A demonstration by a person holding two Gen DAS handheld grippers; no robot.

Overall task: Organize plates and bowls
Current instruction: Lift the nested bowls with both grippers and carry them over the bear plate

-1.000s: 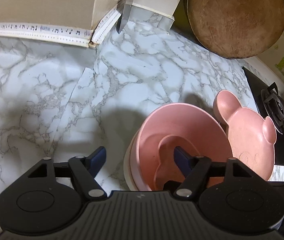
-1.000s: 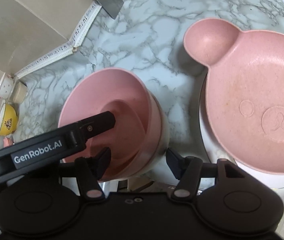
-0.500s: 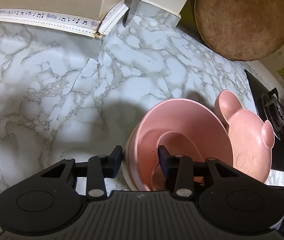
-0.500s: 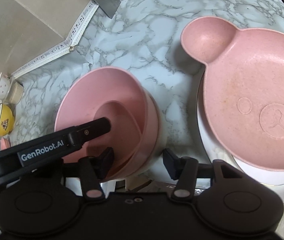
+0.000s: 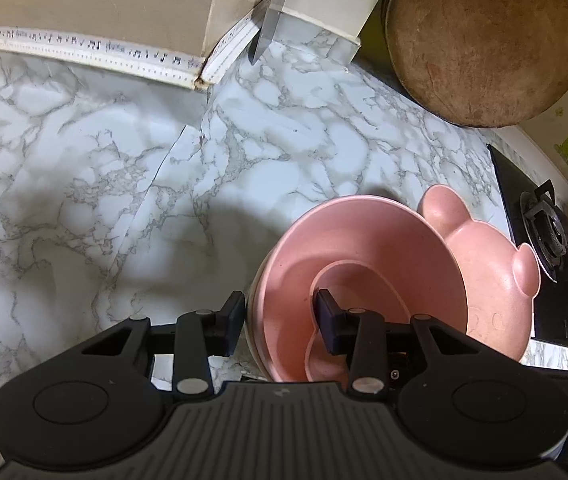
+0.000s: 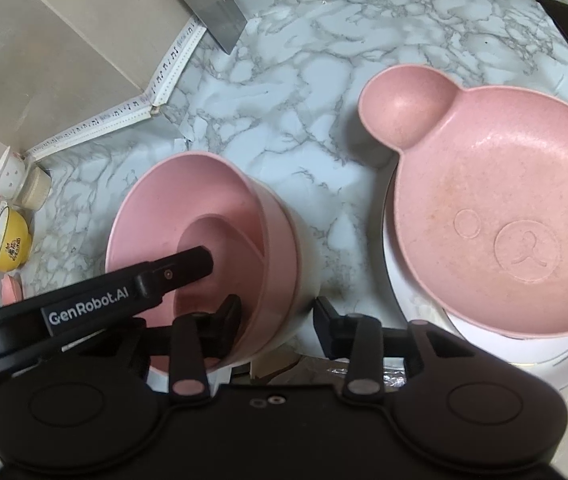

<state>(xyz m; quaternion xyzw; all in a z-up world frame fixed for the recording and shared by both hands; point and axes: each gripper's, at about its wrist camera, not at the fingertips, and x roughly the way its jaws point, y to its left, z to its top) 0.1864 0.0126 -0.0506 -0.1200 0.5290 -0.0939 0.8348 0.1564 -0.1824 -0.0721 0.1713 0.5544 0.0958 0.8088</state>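
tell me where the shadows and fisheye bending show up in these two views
Left wrist view: a broad soft shadow darkens the marble counter left of the pink bowl, and the patterned trim strip bows. Right wrist view: the bear plate shades the counter beside it; edges curve, and the left tool looks soft.

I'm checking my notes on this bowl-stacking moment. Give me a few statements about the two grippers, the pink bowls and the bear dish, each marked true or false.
1. The left gripper straddles the wall of the pink bowl stack, one finger inside and one outside. True.
2. The bear-shaped dish sits on a white plate. True.
3. The bear-shaped dish is nested inside the pink bowl stack. False: it lies beside the stack, apart from it.
4. The right gripper is far from the bowls, over bare counter. False: it also straddles the stack's wall.
5. A yellow bowl stands at the far left of the right wrist view. True.
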